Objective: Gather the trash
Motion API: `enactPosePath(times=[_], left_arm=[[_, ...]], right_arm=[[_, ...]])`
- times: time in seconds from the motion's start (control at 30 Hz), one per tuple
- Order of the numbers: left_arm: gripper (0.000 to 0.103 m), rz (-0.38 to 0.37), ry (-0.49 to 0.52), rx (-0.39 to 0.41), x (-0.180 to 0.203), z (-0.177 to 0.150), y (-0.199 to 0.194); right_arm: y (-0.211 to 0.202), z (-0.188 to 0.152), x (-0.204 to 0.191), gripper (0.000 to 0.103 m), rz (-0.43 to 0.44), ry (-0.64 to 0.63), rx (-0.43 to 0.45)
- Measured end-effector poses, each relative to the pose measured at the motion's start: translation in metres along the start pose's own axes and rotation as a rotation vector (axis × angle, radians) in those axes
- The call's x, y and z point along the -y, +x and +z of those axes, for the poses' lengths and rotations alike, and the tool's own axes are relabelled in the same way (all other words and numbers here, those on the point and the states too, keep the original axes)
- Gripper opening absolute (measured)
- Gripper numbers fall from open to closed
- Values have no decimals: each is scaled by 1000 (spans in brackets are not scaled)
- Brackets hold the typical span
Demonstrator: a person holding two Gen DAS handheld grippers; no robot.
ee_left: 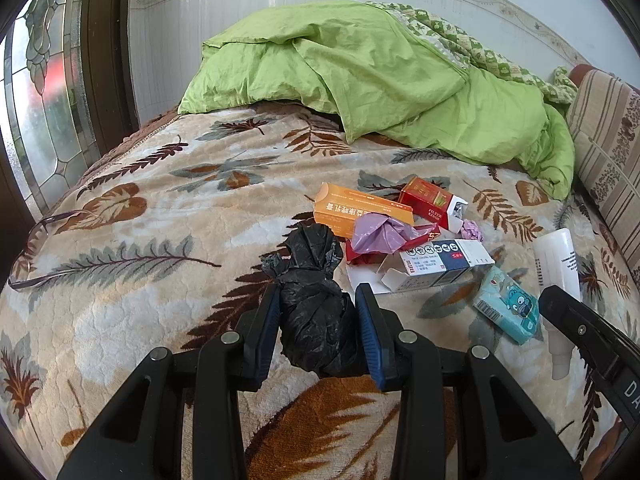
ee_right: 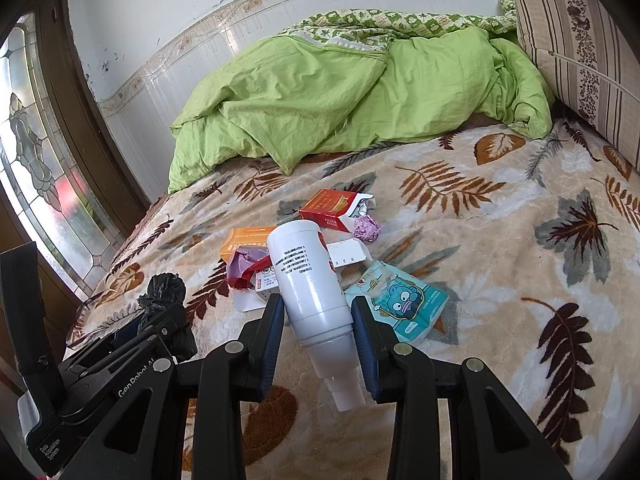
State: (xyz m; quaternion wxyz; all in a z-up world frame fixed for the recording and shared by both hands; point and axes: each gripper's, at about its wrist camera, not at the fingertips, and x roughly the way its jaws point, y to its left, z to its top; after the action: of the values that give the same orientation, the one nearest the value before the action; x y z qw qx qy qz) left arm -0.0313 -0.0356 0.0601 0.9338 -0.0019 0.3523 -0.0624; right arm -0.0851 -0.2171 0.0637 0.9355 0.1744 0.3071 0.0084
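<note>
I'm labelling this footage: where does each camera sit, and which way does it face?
Left wrist: on the left hand-held gripper, looking down across the bed; its fingers clamp a black bag.
Right wrist: on the right hand-held gripper, facing likewise; its fingers clamp a white bottle.
Shared: litter pile, green quilt, each other's gripper.

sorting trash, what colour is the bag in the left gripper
Black; the bag shows best in the left wrist view.

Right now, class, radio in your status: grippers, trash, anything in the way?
Left gripper shut on black bag. Right gripper shut on white bottle. Boxes, wrappers remain on blanket. Nothing blocking.
</note>
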Motion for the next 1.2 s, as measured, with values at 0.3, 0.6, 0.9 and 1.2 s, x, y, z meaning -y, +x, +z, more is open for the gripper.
enactPosePath(times=[0.3,0.6,0.9,1.2], left_arm=[[36,-2,1,-1,0,0,0],[36,-3,0,-1,0,0,0],[36,-11,0,-3,1,0,-1],[36,-160,64,4,28,-9,-20]], right_arm=[[0,0,0,37,1,-1,0],[0,0,0,37,4,-3,-3],[-1,2,-1,37,5,-1,2],[-37,4,21,37,-4,87,57]])
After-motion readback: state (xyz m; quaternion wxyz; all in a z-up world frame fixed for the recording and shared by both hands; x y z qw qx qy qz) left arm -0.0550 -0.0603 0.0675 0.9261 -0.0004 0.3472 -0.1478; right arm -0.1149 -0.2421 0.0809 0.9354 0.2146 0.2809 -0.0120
